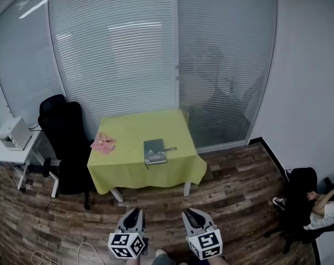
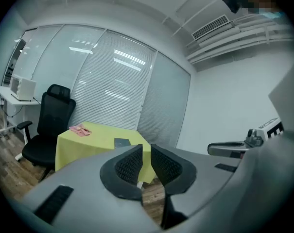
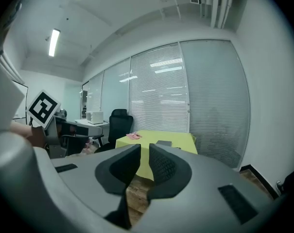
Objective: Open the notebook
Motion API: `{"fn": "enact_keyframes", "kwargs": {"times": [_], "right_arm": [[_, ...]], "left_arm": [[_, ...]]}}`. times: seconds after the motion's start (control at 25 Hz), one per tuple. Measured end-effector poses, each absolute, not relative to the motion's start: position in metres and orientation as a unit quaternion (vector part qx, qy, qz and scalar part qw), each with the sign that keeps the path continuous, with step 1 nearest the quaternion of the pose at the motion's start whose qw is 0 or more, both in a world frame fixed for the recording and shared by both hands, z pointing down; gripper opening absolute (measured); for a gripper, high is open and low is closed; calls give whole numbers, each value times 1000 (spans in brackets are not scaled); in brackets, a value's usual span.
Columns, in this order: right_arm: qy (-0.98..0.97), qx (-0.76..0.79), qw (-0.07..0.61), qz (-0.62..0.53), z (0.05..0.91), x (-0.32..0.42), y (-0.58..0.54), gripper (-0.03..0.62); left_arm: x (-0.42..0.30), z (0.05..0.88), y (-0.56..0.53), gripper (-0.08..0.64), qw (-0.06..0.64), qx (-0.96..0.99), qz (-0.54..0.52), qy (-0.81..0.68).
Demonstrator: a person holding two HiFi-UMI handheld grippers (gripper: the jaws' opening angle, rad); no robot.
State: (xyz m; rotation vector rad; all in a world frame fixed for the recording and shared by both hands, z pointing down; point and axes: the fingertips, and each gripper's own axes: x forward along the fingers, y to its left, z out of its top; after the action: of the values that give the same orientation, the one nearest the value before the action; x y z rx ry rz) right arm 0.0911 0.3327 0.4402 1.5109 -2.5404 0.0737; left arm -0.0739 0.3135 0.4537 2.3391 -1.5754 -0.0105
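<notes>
A dark green notebook lies shut on the yellow-green tablecloth of a small table, near its front edge, with a pen just to its right. My left gripper and right gripper are held side by side low in the head view, well short of the table, over the wooden floor. In the left gripper view the jaws of the left gripper stand a narrow gap apart with nothing between them; the notebook is far ahead. The right gripper shows the same narrow empty gap, with the notebook distant.
A pink cloth lies on the table's left side. A black office chair stands left of the table, and beyond it a white side table with a printer. A person sits on a chair at the right. Blinds cover the glass wall behind.
</notes>
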Motion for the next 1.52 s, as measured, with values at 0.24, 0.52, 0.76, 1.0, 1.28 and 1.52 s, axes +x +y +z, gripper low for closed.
{"fn": "enact_keyframes", "kwargs": {"times": [0.24, 0.52, 0.76, 1.0, 1.28, 1.52], "right_arm": [[-862, 495, 104, 41, 457, 89, 303, 86], [-855, 500, 120, 63, 487, 97, 217, 87], [-846, 501, 149, 105, 523, 93, 124, 89], [-834, 509, 181, 115, 537, 90, 36, 91], [-822, 517, 211, 115, 556, 92, -23, 100], [-810, 533, 217, 112, 556, 101, -43, 101]], "left_arm": [[-73, 479, 284, 124, 168, 812, 29, -559], [-65, 508, 194, 127, 178, 818, 57, -544], [-61, 539, 100, 127, 204, 823, 92, -522], [-57, 564, 8, 127, 183, 838, 147, -492], [-49, 591, -53, 129, 176, 852, 186, -456], [-45, 600, -74, 130, 167, 860, 206, -436]]}}
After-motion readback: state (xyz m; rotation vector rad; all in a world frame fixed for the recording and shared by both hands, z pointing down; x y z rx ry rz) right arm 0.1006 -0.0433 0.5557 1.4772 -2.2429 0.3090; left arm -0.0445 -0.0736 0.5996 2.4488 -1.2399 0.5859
